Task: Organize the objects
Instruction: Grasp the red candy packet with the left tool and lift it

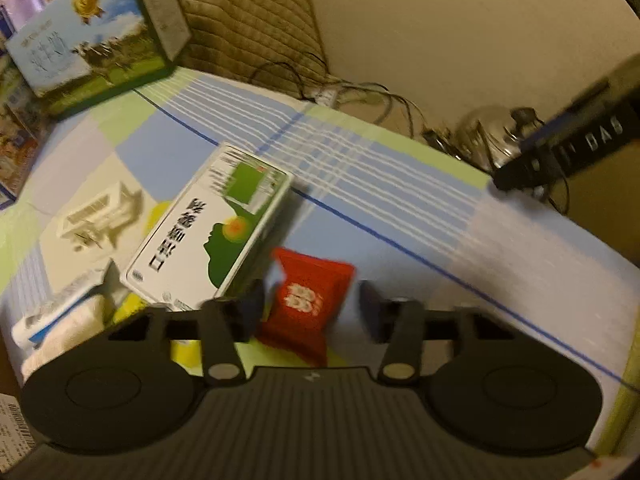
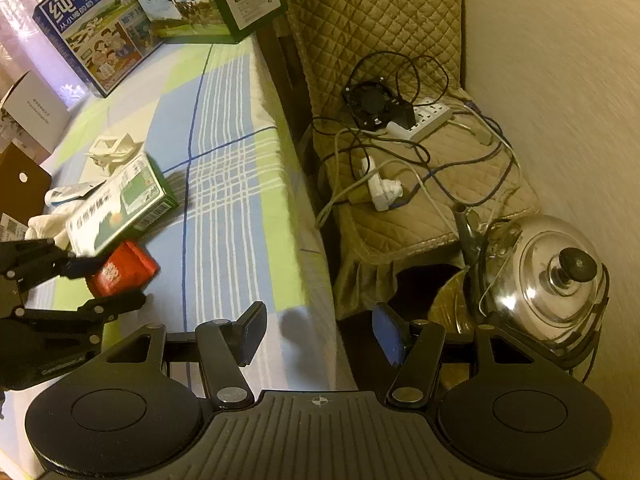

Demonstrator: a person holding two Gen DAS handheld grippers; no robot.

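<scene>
A small red packet [image 1: 308, 300] with white characters lies on the plaid sheet [image 1: 400, 208]. My left gripper [image 1: 310, 306] stands around it, pointing steeply down. Its left pad touches the packet's edge, and a thin strip of sheet shows beside the right pad. In the right wrist view the same packet [image 2: 124, 268] sits between the left gripper's [image 2: 100, 284] two black fingers. A green and white box [image 1: 208, 236] leans just behind the packet, propped on other items. My right gripper [image 2: 320, 334] hangs open and empty over the bed's right edge.
A white plastic holder [image 1: 100, 216], a white roll [image 1: 60, 320] and a tube lie left of the box. Large milk cartons [image 2: 92, 40] stand at the bed's far end. Beside the bed are a quilted seat with power strips and cables [image 2: 424, 120] and a steel kettle [image 2: 552, 276].
</scene>
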